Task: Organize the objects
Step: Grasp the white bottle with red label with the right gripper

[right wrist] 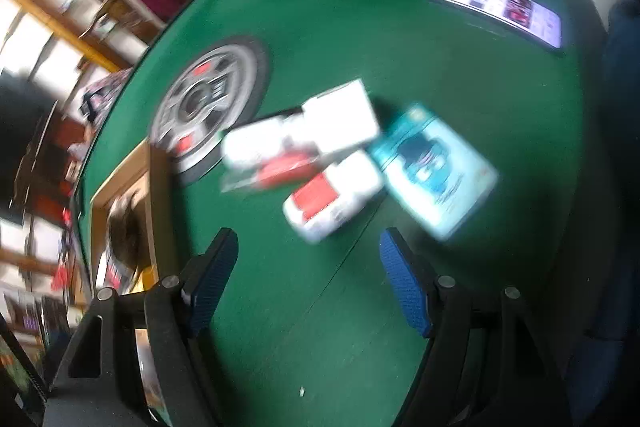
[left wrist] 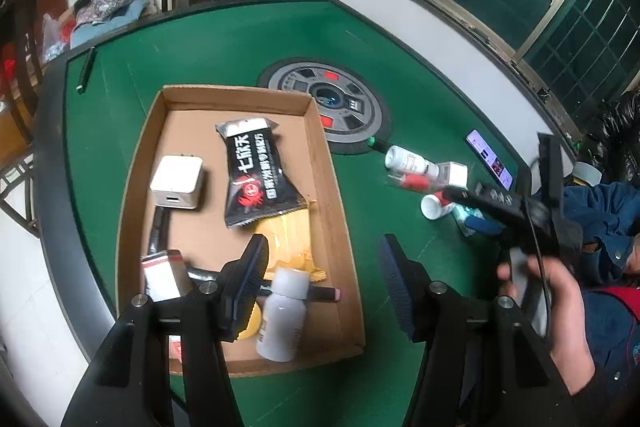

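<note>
Left tongs [left wrist: 324, 263] gape above the cardboard box [left wrist: 320, 131]; right tongs [right wrist: 308, 259] (also empty) gape before the white bottle [right wrist: 336, 195].

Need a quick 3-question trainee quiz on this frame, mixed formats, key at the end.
1. True or false: the white charger lies inside the cardboard tray.
2. Multiple choice: the black snack packet is A) on the green felt beside the tray, B) inside the tray, C) between the right gripper's fingers.
3. Fill in: both the left gripper and the right gripper have their jaws ____, holding nothing.

Key: 1 true; 2 B; 3 open. Still out on the felt: a teal box, a white-and-red bottle and a lit phone.
</note>
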### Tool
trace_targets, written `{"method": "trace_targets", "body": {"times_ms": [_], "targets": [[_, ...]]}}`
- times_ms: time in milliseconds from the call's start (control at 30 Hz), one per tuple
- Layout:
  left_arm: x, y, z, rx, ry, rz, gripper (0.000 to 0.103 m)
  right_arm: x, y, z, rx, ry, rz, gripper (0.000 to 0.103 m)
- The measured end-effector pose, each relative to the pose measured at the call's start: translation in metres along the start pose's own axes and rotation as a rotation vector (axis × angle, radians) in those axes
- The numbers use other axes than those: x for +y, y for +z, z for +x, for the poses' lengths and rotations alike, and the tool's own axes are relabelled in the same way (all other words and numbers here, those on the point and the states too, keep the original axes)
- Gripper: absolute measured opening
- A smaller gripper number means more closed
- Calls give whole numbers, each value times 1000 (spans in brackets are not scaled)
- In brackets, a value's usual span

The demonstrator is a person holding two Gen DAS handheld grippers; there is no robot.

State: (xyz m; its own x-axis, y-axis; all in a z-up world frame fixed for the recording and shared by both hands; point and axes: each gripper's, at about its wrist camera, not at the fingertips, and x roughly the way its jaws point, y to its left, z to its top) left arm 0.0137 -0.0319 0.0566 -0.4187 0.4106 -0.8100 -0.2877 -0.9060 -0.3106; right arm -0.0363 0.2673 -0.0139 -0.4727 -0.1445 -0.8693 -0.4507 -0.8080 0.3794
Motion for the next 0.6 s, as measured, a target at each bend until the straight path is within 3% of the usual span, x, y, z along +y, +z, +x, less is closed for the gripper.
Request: {"method": "trace_targets", "body": {"times_ms": [200, 300, 500, 600], "targets": [[-14, 4, 10, 21, 2, 29, 52, -1, 23, 25, 48, -27, 76, 71], [-25, 12, 18, 30, 1, 58, 52, -5, 19, 36, 64, -53, 90, 43], [-63, 39, 63, 89, -6, 183, 51, -12, -7, 24, 69, -30, 12, 43], [-81, 54, 90, 115, -42, 238, 51, -17, -24, 15, 80, 7, -14, 35]]}}
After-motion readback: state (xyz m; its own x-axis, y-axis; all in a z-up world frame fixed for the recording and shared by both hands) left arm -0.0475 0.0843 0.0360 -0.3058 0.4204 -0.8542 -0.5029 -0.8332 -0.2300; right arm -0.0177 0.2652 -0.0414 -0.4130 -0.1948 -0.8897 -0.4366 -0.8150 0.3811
